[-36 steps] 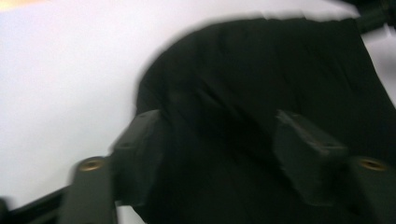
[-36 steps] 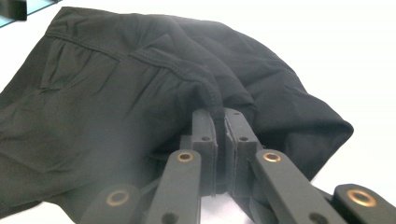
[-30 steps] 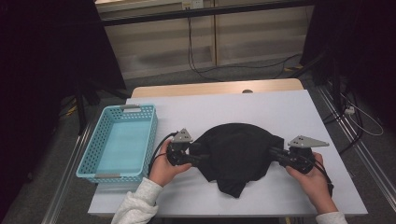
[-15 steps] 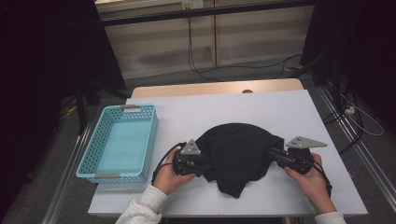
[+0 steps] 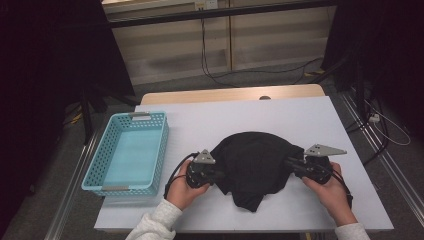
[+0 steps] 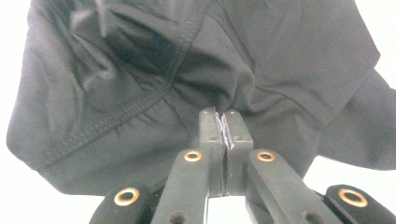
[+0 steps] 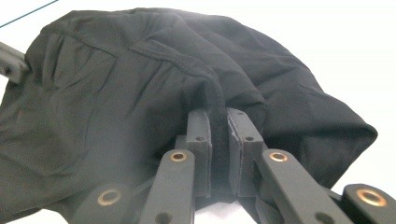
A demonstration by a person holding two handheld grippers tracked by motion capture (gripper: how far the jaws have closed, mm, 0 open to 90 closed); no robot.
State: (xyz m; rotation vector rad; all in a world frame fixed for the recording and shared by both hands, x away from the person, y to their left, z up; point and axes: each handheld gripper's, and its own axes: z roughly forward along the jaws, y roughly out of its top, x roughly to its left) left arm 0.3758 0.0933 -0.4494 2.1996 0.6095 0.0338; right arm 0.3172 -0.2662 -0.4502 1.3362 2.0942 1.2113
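A black garment (image 5: 255,162) lies crumpled on the white table (image 5: 280,115), slightly right of centre. My left gripper (image 5: 216,175) is at the cloth's left edge. In the left gripper view its jaws have just been closing and now stand together on a pinch of the garment (image 6: 140,70) at the left gripper's (image 6: 219,116) tips. My right gripper (image 5: 290,162) is at the cloth's right edge. In the right gripper view the right gripper (image 7: 219,116) is shut on a seamed fold of the garment (image 7: 116,93), which runs down between the pads.
A light blue plastic basket (image 5: 162,145) with nothing in it sits at the table's left side, close to my left hand. Bare white tabletop stretches behind the garment. Cables lie on the floor beyond the table's far edge.
My left gripper slid toward the near edge and inward along the garment's left side, and its jaws went from open to shut on the cloth. The right gripper stayed put.
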